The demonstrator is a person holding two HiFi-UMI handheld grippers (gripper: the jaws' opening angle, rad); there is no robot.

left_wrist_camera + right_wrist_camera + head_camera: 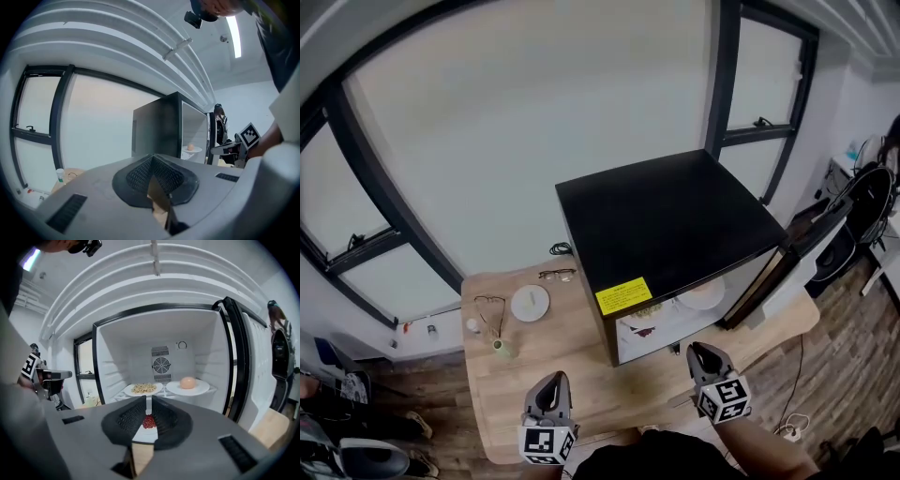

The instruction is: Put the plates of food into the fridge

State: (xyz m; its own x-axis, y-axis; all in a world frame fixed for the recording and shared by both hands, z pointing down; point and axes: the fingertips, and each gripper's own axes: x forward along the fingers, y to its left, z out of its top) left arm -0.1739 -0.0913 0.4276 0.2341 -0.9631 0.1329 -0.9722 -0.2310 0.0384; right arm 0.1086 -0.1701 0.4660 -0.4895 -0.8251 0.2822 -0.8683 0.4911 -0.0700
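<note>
Grey left hand-held gripper (pixel 152 161) is found closed tight and empty. The right hand-held gripper (pixel 149 401) is nearly closed, gripping nothing. Beyond, a red-food plate (pixel 149 423) is seen low inside the open fridge (pixel 112 366). A noodle plate (pixel 143 389) and an orange-ball plate (pixel 188 386) are shelved above.

Bright room seen steeply from above; a wide window (pixel 525 131) with thick black frames fills the far side, its glass glowing milky white; narrower panes with handles flank it at left (pixel 384 281) and right (pixel 764 89); a white wall (pixel 853 103) meets the window at the right corner; a light wooden tabletop (pixel 511 398) stands just before the window; the floor (pixel 848 375) is grey-brown wood planking, with a white power strip (pixel 789 431) and cable lying on it at right; overhead, a white ceiling (pixel 108 51) of long parallel ribs carries a lit strip light (pixel 233 33).
</note>
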